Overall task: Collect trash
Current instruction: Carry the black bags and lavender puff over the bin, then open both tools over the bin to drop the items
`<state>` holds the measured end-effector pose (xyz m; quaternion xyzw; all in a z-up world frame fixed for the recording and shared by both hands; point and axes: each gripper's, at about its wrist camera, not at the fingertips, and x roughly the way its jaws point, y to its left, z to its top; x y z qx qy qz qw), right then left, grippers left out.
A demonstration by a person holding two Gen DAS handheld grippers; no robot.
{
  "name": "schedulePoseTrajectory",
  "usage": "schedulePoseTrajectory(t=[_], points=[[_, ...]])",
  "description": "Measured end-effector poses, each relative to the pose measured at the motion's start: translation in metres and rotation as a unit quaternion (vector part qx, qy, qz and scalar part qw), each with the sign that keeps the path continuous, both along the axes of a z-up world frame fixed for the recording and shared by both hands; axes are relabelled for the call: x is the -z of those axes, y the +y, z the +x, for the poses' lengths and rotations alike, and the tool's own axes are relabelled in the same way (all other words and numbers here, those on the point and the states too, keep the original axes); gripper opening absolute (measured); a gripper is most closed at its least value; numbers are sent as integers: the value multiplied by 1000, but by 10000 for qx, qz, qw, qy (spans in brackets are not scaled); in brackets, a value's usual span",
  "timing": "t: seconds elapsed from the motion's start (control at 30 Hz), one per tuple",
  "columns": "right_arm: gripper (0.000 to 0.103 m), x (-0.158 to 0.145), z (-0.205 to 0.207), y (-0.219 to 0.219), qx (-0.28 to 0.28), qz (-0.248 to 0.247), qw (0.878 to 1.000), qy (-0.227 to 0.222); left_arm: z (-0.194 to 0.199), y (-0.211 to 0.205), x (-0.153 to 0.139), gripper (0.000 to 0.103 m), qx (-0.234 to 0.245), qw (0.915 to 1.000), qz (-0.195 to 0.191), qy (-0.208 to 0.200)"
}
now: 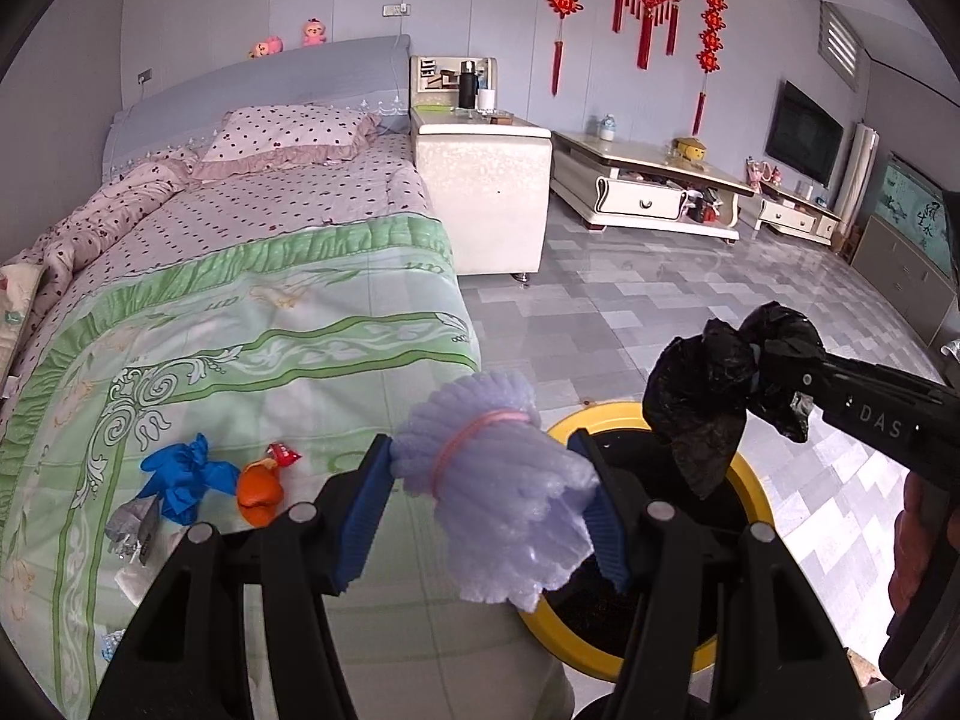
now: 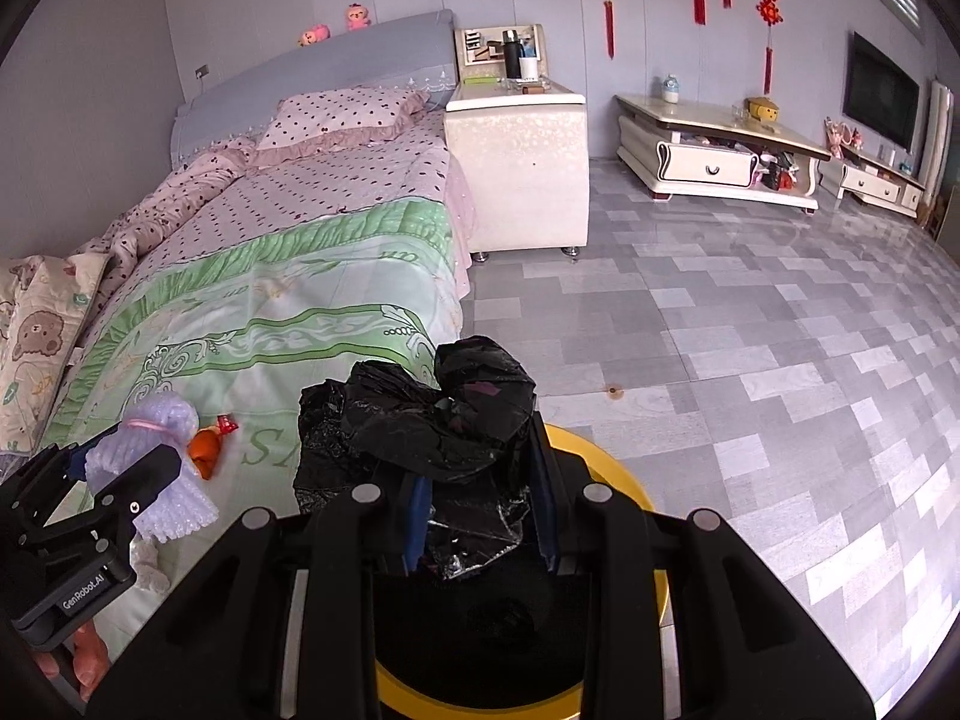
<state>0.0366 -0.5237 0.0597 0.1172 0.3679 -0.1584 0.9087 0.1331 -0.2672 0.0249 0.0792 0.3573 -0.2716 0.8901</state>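
My left gripper [image 1: 486, 474] is shut on a pale lilac foam net [image 1: 498, 492] tied with a pink band, held at the bed's edge beside the yellow-rimmed bin [image 1: 624, 420]. My right gripper [image 2: 480, 474] is shut on a crumpled black plastic bag [image 2: 432, 420], which hangs above the bin [image 2: 606, 468]. In the left wrist view that bag [image 1: 708, 396] dangles over the bin's dark opening. On the green bedspread lie a blue glove [image 1: 180, 474], an orange peel [image 1: 258, 492], a small red wrapper [image 1: 285, 453] and a silver foil scrap [image 1: 129, 525].
The bed [image 1: 240, 276] fills the left side. A white nightstand [image 1: 486, 192] stands past it, and a low TV cabinet [image 1: 648, 186] lines the far wall. Grey tiled floor [image 2: 750, 360] stretches to the right of the bin. A person's hand [image 1: 918, 546] holds the right gripper.
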Motion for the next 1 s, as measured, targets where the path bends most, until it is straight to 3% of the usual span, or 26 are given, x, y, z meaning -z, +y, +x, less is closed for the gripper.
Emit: schedulePoseTrajectory(t=[0.53, 1.0], points=[[28, 64, 6, -35, 451, 219, 9978, 427, -3, -60, 45, 57, 367, 9982, 289, 384], [34, 79, 7, -42, 556, 268, 9969, 480, -4, -67, 52, 65, 472, 9969, 262, 576]])
